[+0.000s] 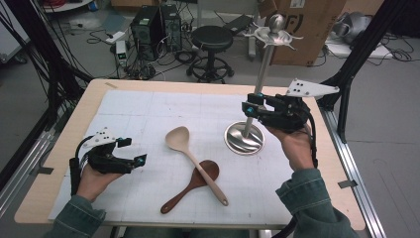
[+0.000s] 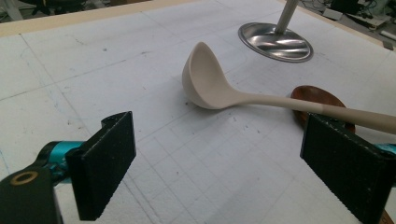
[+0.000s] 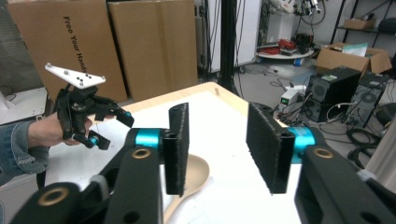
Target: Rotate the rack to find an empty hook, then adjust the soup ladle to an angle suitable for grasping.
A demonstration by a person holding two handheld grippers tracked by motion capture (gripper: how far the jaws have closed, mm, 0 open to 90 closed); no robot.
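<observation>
The right gripper (image 1: 251, 110), jaws spread and empty, is being held beside the stand (image 1: 245, 138) right of centre; the left gripper (image 1: 132, 151), spread wide, is being aimed toward the pale ladle (image 1: 188, 151).

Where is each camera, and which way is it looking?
High view: above the person's side, looking down at the table; both hands and sleeves show.
Left gripper view: on the left gripper, facing the pale ladle; its open fingers show.
Right gripper view: on the right gripper, facing across the table.
All three views show the pale ladle.
</observation>
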